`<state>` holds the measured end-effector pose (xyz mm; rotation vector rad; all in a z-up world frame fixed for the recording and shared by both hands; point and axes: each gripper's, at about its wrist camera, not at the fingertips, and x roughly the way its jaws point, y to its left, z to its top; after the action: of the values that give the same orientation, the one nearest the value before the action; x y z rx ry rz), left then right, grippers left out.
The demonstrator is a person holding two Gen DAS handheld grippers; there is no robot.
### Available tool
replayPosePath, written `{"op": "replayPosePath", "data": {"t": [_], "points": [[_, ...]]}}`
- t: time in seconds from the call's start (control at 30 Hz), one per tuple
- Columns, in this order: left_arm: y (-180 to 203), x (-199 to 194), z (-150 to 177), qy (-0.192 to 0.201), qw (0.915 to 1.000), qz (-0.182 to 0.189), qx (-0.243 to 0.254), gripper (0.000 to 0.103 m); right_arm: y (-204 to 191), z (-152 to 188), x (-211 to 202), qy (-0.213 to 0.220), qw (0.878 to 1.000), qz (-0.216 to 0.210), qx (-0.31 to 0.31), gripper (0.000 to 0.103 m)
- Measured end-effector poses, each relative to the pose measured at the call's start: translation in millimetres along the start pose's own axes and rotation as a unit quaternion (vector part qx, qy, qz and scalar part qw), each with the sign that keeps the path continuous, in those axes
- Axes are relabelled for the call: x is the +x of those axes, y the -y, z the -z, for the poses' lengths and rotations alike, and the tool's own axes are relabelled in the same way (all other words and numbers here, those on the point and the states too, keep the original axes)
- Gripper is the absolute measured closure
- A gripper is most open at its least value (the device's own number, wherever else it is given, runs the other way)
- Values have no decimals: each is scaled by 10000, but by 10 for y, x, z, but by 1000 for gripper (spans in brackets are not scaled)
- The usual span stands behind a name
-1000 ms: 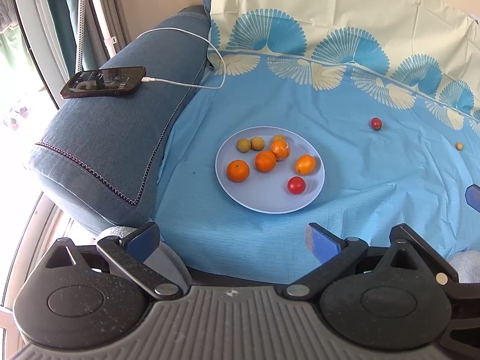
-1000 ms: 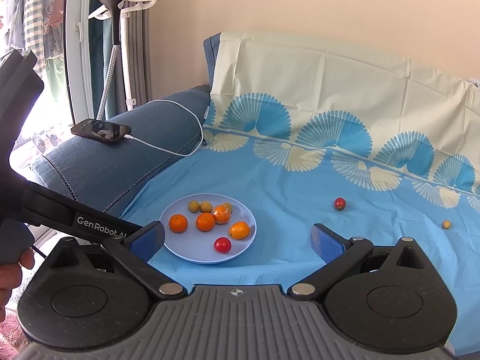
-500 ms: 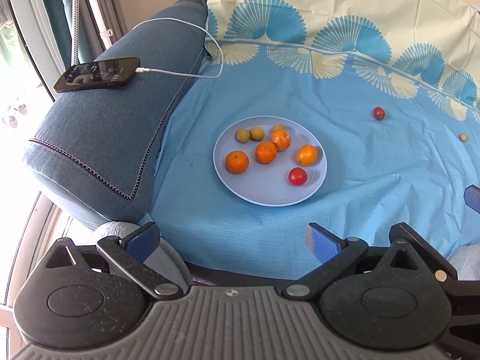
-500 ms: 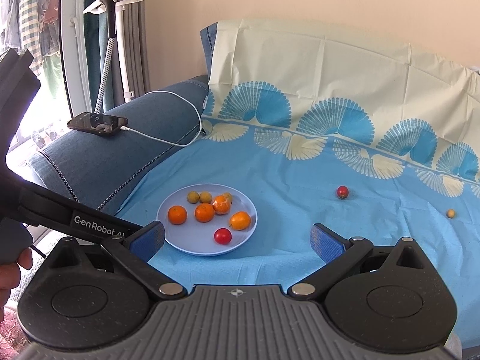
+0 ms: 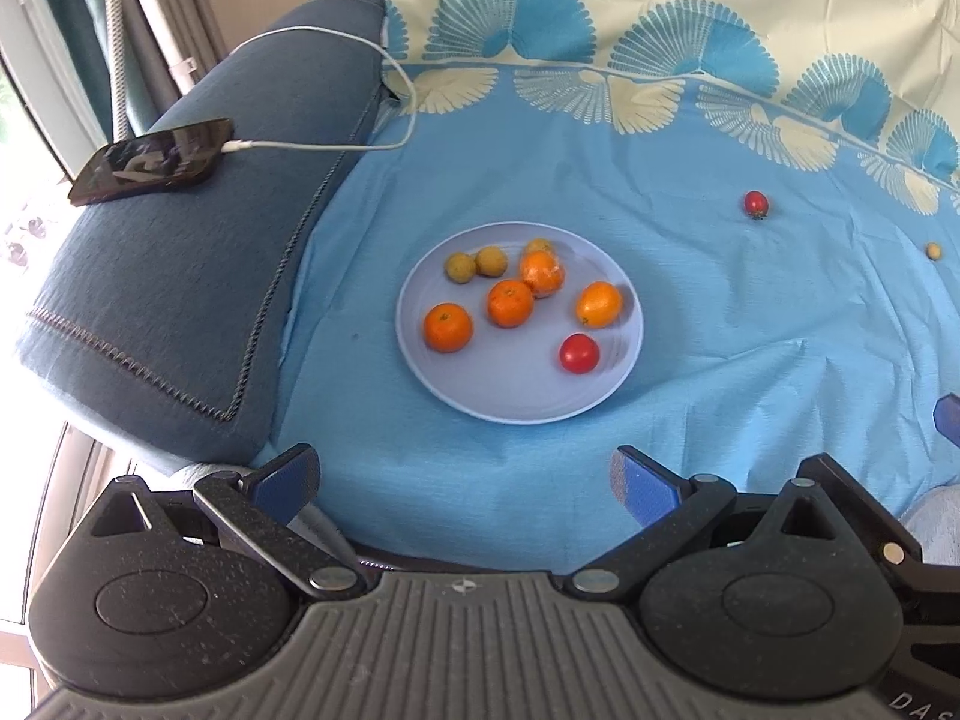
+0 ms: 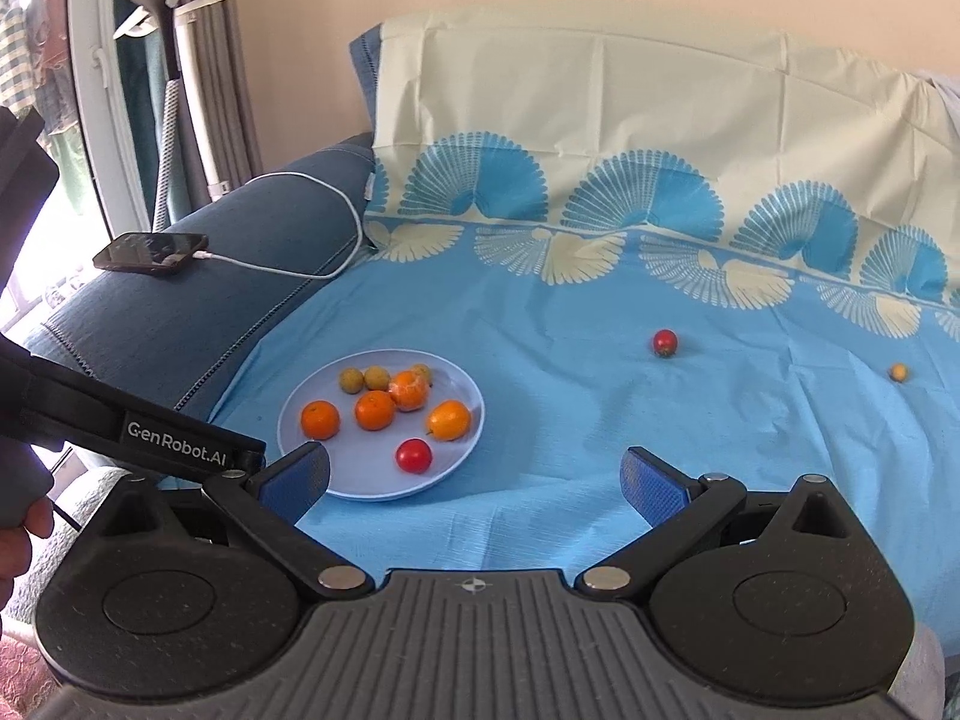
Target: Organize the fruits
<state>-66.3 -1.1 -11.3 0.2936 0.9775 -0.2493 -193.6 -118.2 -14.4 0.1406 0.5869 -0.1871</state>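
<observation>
A pale blue plate (image 5: 498, 396) (image 6: 372, 483) lies on the blue cloth. It holds several oranges, three small yellow-green fruits (image 5: 461, 267) and a red tomato (image 5: 579, 353) (image 6: 414, 455). A second red tomato (image 5: 756, 204) (image 6: 665, 341) and a small yellow fruit (image 5: 933, 250) (image 6: 898, 371) lie loose on the cloth to the right. My left gripper (image 5: 465, 480) is open and empty, in front of the plate. My right gripper (image 6: 474, 477) is open and empty, just right of the plate's near rim.
A blue sofa armrest (image 5: 180, 276) stands left of the plate, with a black phone (image 5: 153, 159) and its white cable (image 5: 336, 147) on it. The left gripper's handle (image 6: 120, 420) crosses the right wrist view. A clothes steamer (image 6: 168, 60) stands behind.
Both grippers have moved a little, so the plate and loose fruits shift slightly in both views. Jaws stay open. No fruit has moved.
</observation>
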Motion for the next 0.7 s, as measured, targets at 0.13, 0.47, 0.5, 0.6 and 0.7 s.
{"op": "replayPosePath", "data": {"t": [0.13,0.47,0.5,0.6,0.7], "points": [[208,89,-131,-45,9998,23,180,0,195,22,62,-63,9996,130,251,1],[1035,420,-728,-52,9975,490,510,0,1084,56,234,-85,9895,953,1080,1],[1135,479,-819,-24,9970,557,529,0,1224,50,267,-77,9875,1092,1136,1],[1472,716,-1123,128,9967,572,567,0,1718,-1,394,-13,9778,1563,1395,1],[1847,1039,-1451,395,9962,473,618,0,2327,-94,597,176,9653,1995,1676,1]]}}
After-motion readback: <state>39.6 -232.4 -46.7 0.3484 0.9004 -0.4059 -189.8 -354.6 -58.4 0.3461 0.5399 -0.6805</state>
